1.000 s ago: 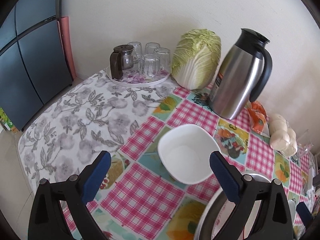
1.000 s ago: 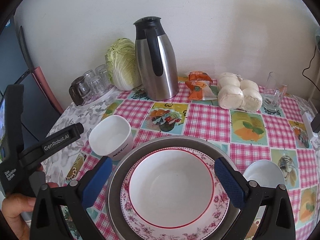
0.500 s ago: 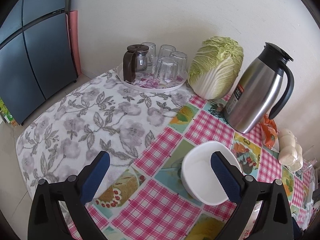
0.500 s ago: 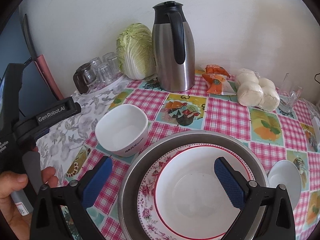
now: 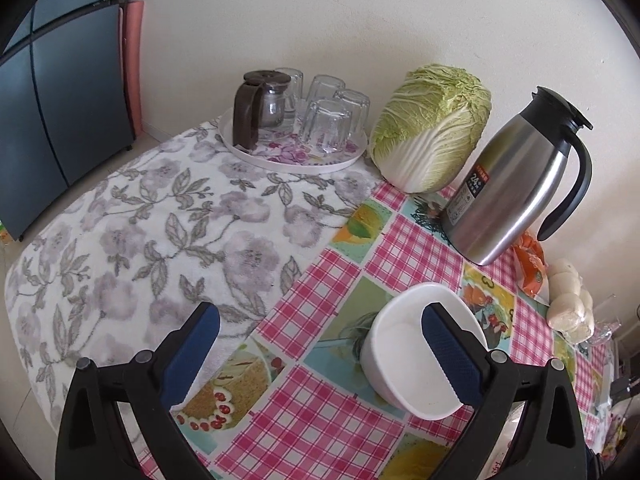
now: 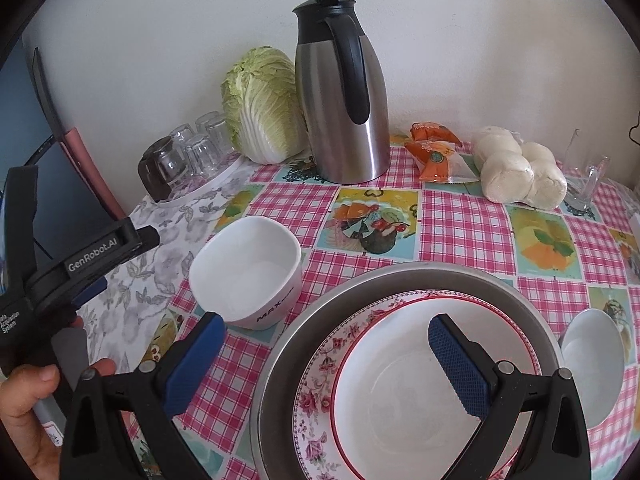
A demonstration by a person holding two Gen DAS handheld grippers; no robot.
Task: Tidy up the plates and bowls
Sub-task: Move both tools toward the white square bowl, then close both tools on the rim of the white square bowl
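Observation:
A white squarish bowl (image 5: pixel 404 344) (image 6: pixel 246 270) marked MAX stands on the checked tablecloth. My left gripper (image 5: pixel 320 344) hangs open above the table, its right finger over the bowl's inside and its left finger over the floral cloth. In the right wrist view a flower-rimmed plate (image 6: pixel 316 392) lies in a large metal basin (image 6: pixel 400 276), with a white bowl (image 6: pixel 400 392) on the plate. My right gripper (image 6: pixel 328 354) is open above the basin's left side. A small white bowl (image 6: pixel 592 360) sits to the basin's right.
Along the wall stand a steel thermos jug (image 5: pixel 508 192) (image 6: pixel 344 112), a cabbage (image 5: pixel 432 128), and a tray (image 5: pixel 256 156) of upturned glasses with a small pot. Orange packets (image 6: pixel 436 152), bagged buns (image 6: pixel 516 168) and a glass (image 6: pixel 584 180) lie right. A dark cabinet (image 5: pixel 60 100) stands left.
The left gripper has drifted left and back, so the white bowl now lies under its right finger. The right gripper has shifted left across the basin. Both stayed open.

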